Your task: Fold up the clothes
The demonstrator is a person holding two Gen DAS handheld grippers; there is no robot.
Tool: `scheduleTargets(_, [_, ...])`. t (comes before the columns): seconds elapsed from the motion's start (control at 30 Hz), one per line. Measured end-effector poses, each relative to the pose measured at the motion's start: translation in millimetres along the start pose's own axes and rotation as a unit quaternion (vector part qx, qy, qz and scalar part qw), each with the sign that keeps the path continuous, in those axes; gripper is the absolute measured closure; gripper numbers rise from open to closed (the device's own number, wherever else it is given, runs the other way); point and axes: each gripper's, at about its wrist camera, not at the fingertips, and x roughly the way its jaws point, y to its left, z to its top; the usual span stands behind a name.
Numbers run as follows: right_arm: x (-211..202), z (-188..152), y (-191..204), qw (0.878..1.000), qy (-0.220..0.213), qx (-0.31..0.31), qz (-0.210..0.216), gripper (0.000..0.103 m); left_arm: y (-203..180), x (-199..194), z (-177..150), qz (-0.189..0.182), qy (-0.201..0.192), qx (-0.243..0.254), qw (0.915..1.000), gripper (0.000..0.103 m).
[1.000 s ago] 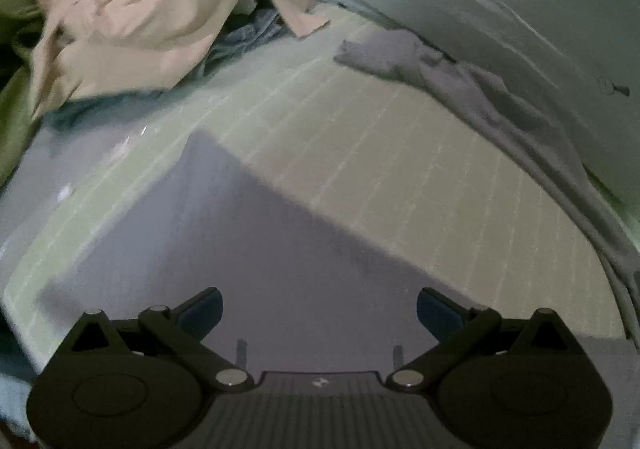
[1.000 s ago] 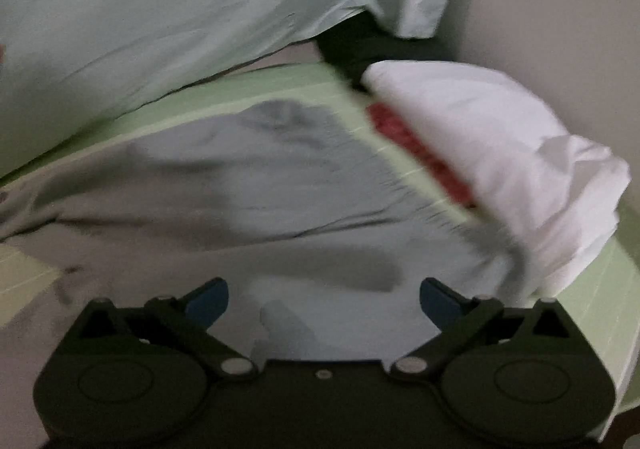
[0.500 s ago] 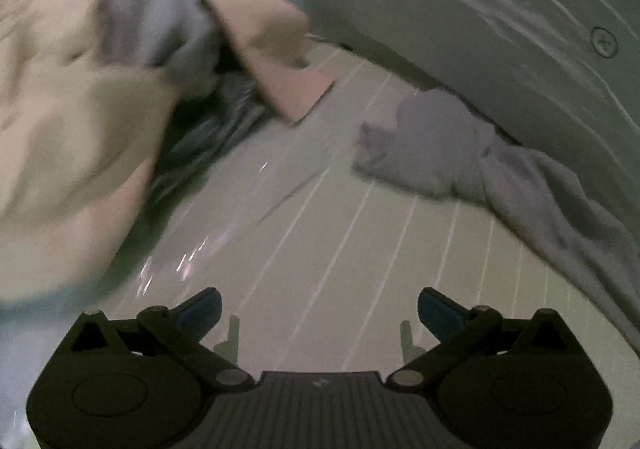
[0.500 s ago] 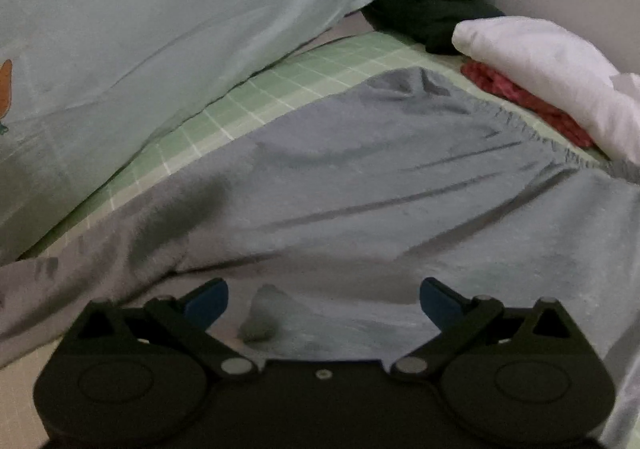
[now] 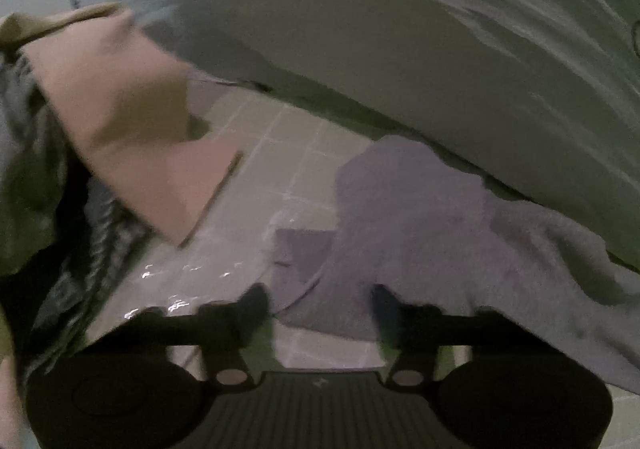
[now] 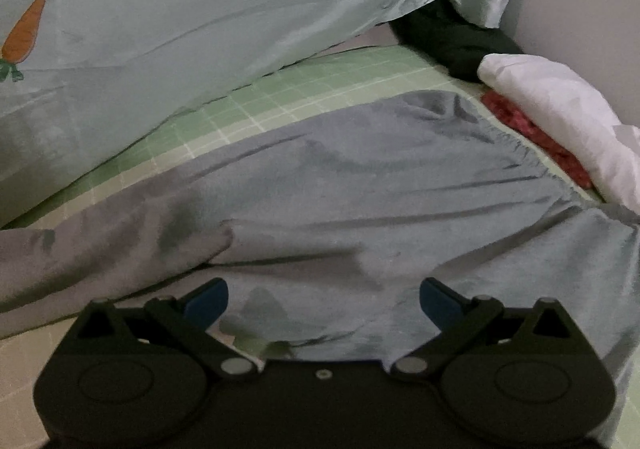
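A grey garment lies spread on the green checked sheet point(image 6: 256, 105). In the right wrist view its body point(image 6: 360, 185) fills the middle, with a gathered waistband at the far right. My right gripper point(image 6: 323, 299) is open and empty, low over the cloth. In the blurred left wrist view the garment's narrow end point(image 5: 420, 217) lies just ahead. My left gripper point(image 5: 320, 305) hovers at its near edge, jaws partly open with nothing between them.
A pale blue quilt point(image 6: 200, 21) with a carrot print runs along the far side. A pile of beige and dark clothes point(image 5: 120, 129) lies at the left. A white folded item point(image 6: 560, 117), a red one point(image 6: 532, 129) and a black one point(image 6: 452, 41) sit at the far right.
My left gripper has moved forward to the grey garment's narrow end and its jaws have narrowed. My right gripper has shifted little, staying open over the garment's body.
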Motion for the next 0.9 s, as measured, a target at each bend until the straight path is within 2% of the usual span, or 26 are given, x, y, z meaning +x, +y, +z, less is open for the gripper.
scheduleTargets(0.03, [0, 1, 0, 1.000, 0.004, 0.006, 0.012, 0.000, -3, 0, 1, -0.002, -0.002, 0.000, 1.0000, 0.073])
scheduleTargets(0.07, [0, 2, -1, 0.999, 0.009, 0.014, 0.030, 0.000, -3, 0, 1, -0.004, -0.001, -0.002, 1.0000, 0.090])
scheduleTargets(0.1, [-1, 3, -3, 0.998, 0.014, 0.023, 0.049, 0.000, -4, -1, 0, -0.006, 0.000, -0.004, 1.0000, 0.094])
scheduleTargets(0.13, [-2, 4, -4, 0.997, 0.018, 0.028, 0.064, 0.000, -5, -1, 0, -0.009, 0.000, -0.006, 0.9999, 0.094])
scheduleTargets(0.23, [-6, 4, -8, 0.996, 0.016, 0.036, 0.075, 0.000, -6, -3, -2, -0.015, 0.001, -0.012, 0.9998, 0.095])
scheduleTargets(0.37, [-7, 2, -18, 0.997, 0.024, 0.039, 0.062, 0.000, 4, -27, -16, -0.004, -0.012, -0.011, 0.9999, 0.096])
scheduleTargets(0.53, [-10, -4, -41, 0.995, 0.030, 0.065, 0.064, 0.000, 44, -71, -59, 0.022, -0.007, -0.047, 0.9987, 0.096])
scheduleTargets(0.7, [-11, -13, -55, 0.995, 0.037, 0.066, 0.059, 0.000, 87, -107, -121, 0.054, 0.038, -0.096, 0.9932, 0.095])
scheduleTargets(0.77, [-10, -15, -61, 0.995, 0.042, 0.072, 0.060, 0.000, 92, -114, -139, 0.048, 0.054, -0.099, 0.9925, 0.093])
scheduleTargets(0.8, [-9, -16, -63, 0.994, 0.045, 0.075, 0.061, 0.000, 93, -117, -146, 0.042, 0.056, -0.100, 0.9926, 0.089])
scheduleTargets(0.9, [-7, -16, -65, 0.994, 0.047, 0.076, 0.063, 0.000, 93, -122, -147, 0.032, 0.043, -0.105, 0.9931, 0.083])
